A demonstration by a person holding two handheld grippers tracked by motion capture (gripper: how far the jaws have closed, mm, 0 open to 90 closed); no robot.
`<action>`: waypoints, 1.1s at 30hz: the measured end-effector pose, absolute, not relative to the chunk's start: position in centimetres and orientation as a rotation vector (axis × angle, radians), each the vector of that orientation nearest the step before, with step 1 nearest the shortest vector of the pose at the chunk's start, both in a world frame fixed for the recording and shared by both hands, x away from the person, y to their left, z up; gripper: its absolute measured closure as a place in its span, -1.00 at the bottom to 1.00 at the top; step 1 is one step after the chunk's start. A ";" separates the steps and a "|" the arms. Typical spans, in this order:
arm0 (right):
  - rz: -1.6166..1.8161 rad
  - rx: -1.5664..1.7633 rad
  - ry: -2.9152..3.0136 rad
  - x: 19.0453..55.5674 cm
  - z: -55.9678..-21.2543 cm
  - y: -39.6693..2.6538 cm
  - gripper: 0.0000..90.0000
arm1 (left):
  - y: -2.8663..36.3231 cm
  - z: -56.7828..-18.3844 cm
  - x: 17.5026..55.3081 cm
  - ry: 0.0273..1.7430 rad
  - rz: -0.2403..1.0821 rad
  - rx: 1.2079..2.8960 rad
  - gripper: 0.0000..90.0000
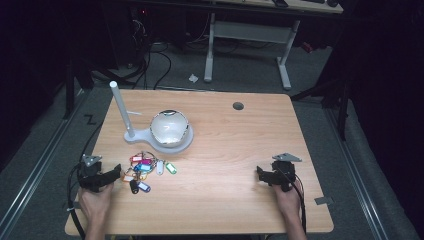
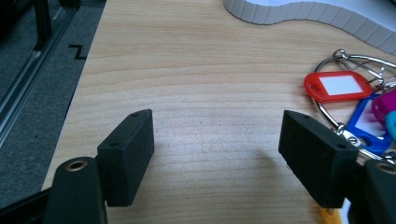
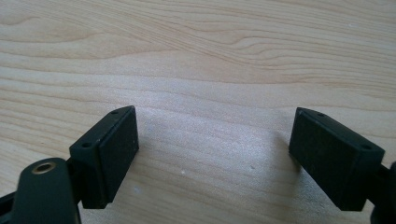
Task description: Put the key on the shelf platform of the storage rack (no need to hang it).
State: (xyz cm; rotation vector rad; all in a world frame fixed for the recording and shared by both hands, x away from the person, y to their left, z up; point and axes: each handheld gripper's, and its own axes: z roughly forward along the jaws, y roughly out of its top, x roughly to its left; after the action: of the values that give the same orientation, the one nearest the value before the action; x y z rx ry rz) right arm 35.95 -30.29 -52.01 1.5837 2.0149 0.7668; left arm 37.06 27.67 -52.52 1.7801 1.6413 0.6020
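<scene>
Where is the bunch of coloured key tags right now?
In the high view the key tags lie on the table's left half, just in front of the white stand, beside the open left gripper.

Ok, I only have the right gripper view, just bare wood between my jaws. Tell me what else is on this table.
Observer: A bunch of coloured key tags on a metal ring lies near the table's left front, right beside the left gripper.
Operator: Give me that gripper's state.
Observer: Open, jaws spread wide over bare wood, with a red key tag just past the right jaw.
Operator: Name anything farther back.
Observer: A white stand with an upright post and a glossy dome sits behind the tags.
Operator: Place my gripper.
Observer: The right gripper is near the table's right front, open, far from the tags.
</scene>
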 end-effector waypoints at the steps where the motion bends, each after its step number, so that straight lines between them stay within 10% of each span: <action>1: 0.766 1.584 2.015 35.9 -52.0 -30.3 -0.65 | 27.7 -52.4 37.0 1.629 0.590 1.770 -0.40; 33: 0.766 1.584 2.015 35.9 -52.0 -30.3 -0.65 | 23.2 -48.0 37.2 1.413 0.490 1.857 -0.43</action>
State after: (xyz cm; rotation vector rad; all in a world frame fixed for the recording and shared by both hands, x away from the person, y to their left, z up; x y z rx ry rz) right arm 35.95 -30.29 -52.01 1.5839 2.0149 0.7664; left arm 37.22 23.23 -48.04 1.8574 1.4129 0.4899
